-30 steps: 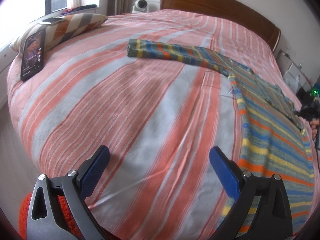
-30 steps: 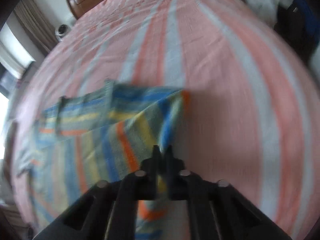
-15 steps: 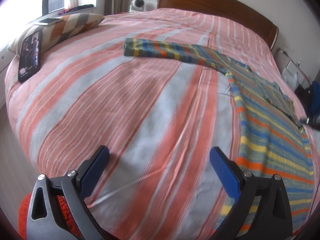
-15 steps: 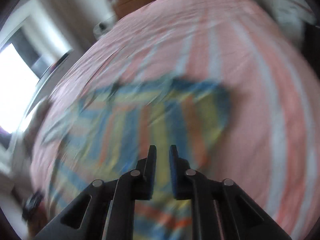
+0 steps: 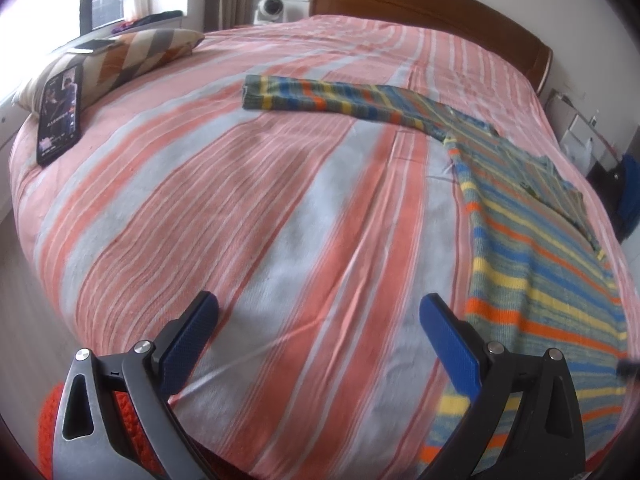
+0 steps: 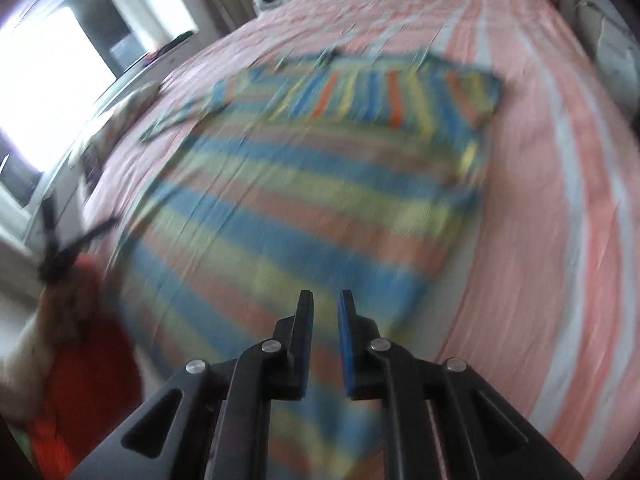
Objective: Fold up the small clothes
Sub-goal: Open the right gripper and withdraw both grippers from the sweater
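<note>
A striped knit sweater (image 5: 532, 264) in blue, yellow, orange and grey-green lies flat on the bed. Its left sleeve (image 5: 320, 98) stretches out toward the pillow; the other sleeve is folded across the body. My left gripper (image 5: 320, 312) is wide open and empty above the bedspread, just left of the sweater's hem. In the blurred right wrist view the sweater (image 6: 304, 200) spreads ahead with the folded sleeve (image 6: 380, 96) on top. My right gripper (image 6: 325, 304) hangs over the hem, jaws a narrow gap apart, holding nothing.
The bed has a pink, orange and grey striped cover (image 5: 240, 208) and a wooden headboard (image 5: 420, 4). A striped pillow (image 5: 128, 56) and a phone (image 5: 60, 114) lie at the left edge. A white camera (image 5: 271, 8) stands behind. A person in orange (image 6: 80, 340) stands at the left.
My right gripper let go of the sleeve it was carrying, which now lies folded across the body, and pulled back toward the hem with jaws slightly parted. The left gripper hardly moved.
</note>
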The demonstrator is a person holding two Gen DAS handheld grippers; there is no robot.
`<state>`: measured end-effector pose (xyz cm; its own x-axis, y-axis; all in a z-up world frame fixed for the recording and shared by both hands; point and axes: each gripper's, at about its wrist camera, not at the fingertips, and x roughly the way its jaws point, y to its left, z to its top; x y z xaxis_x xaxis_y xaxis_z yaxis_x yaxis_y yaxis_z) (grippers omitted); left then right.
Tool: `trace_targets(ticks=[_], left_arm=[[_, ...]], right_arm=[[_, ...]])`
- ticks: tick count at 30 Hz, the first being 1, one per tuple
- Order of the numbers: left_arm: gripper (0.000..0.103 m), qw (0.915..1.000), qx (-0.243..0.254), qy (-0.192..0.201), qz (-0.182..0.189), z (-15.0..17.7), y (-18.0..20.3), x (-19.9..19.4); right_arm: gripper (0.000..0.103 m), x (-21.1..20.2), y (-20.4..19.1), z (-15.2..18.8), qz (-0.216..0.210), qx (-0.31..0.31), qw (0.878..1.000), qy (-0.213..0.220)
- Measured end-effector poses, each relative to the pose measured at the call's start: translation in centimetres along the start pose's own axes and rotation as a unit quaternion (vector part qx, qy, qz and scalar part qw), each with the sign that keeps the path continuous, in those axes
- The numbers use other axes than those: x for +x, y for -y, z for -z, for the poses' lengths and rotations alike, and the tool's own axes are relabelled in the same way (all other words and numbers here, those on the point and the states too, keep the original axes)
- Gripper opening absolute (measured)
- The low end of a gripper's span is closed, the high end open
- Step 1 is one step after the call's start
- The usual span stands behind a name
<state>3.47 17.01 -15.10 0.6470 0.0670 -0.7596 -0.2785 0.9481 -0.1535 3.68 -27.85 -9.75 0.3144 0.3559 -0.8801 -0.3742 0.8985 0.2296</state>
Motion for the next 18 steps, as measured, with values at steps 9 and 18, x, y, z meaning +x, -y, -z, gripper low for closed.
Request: trace_targets(ticks=[9, 18], left_arm=[[0.102, 0.9995, 0.026, -0.003, -0.02, 0.2, 1.2, 0.5], [0.102, 0.9994, 0.029, -0.008, -0.016, 0.5, 1.3, 0.2]], right_arm=[[0.038, -6.5, 0.6, 8.1, 0.107, 0.065, 0.985, 0.117], [0.069, -6.2, 2.7, 9.3, 0.175, 0.148, 0.958, 0.172]])
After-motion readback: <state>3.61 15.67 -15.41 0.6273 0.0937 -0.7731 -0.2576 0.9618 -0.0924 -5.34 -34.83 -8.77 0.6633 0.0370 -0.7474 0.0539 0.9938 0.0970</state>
